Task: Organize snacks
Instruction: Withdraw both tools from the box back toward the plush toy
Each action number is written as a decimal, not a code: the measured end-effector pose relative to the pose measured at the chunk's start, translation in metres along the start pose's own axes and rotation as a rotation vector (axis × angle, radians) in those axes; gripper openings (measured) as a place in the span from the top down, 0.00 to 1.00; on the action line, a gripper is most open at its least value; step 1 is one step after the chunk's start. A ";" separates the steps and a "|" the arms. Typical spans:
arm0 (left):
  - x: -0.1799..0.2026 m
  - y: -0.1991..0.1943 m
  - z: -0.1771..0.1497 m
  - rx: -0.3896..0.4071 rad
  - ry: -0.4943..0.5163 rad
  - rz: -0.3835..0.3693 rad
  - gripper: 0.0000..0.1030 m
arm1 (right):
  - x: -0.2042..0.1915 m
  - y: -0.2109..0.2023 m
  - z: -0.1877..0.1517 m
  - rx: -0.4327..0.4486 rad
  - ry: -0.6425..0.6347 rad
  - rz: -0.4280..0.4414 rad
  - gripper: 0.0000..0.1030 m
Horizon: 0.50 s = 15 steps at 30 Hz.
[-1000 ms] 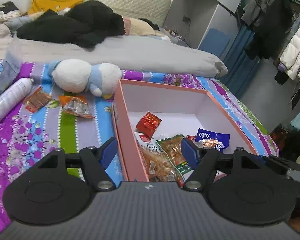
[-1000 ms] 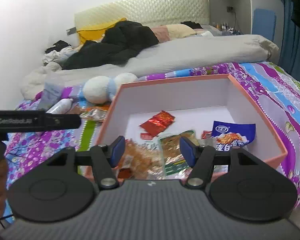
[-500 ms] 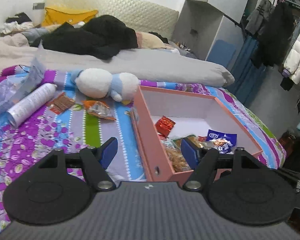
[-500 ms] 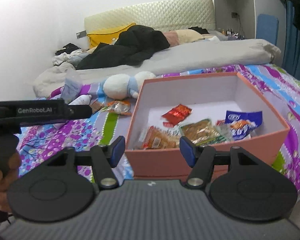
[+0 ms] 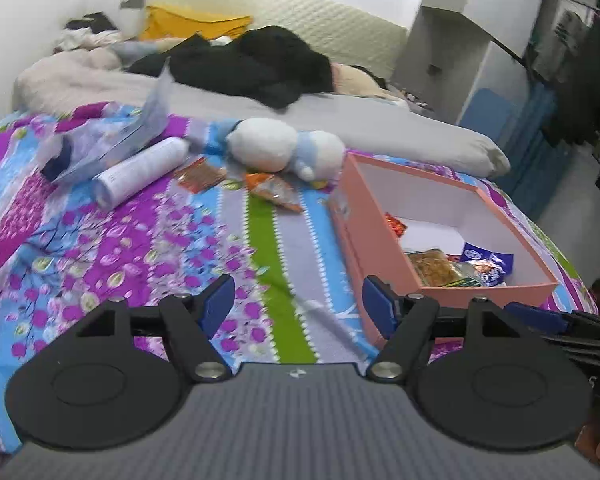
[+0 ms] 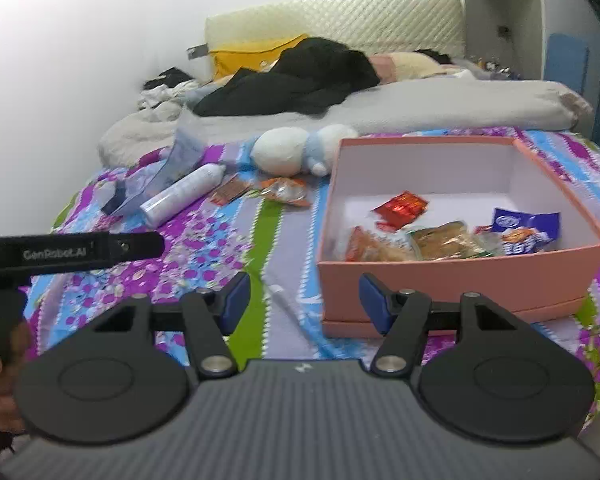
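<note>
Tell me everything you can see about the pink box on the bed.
The pink box is an open, lidless rectangular box, cardboard by the look, pink outside and white inside. It sits upright on the floral bedspread, right of the plush toy. Several snack packets lie loose in it, among them a red packet and a blue packet. No gripper touches it.

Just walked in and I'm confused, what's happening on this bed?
A person holds a gripper in each hand, tidying snacks into a pink cardboard box on the flowered bedspread. Several packets already lie inside it. The left gripper and right gripper have open, empty jaws. Two loose snack packets, a brown one and an orange one, lie by the white plush toy.
</note>
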<state>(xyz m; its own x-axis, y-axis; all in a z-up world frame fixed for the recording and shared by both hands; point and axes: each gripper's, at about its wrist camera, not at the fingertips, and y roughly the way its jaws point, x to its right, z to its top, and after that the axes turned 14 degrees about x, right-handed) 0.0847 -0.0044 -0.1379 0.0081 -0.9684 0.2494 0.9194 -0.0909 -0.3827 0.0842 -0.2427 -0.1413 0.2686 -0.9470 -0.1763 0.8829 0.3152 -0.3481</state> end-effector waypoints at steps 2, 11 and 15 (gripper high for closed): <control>-0.007 0.001 -0.002 -0.002 0.005 0.015 0.22 | -0.006 0.004 0.000 -0.005 0.001 0.010 0.39; -0.032 0.053 -0.008 -0.024 0.087 0.014 0.22 | -0.034 0.047 0.012 0.004 -0.033 0.074 0.39; -0.050 0.091 -0.005 -0.033 0.133 0.040 0.18 | -0.040 0.080 0.017 -0.003 -0.030 0.083 0.39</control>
<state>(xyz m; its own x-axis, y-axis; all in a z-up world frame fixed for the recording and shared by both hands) 0.1659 0.0348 -0.1901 -0.0102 -0.9934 0.1141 0.9057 -0.0575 -0.4199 0.1506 -0.1803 -0.1461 0.3526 -0.9189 -0.1770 0.8557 0.3931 -0.3366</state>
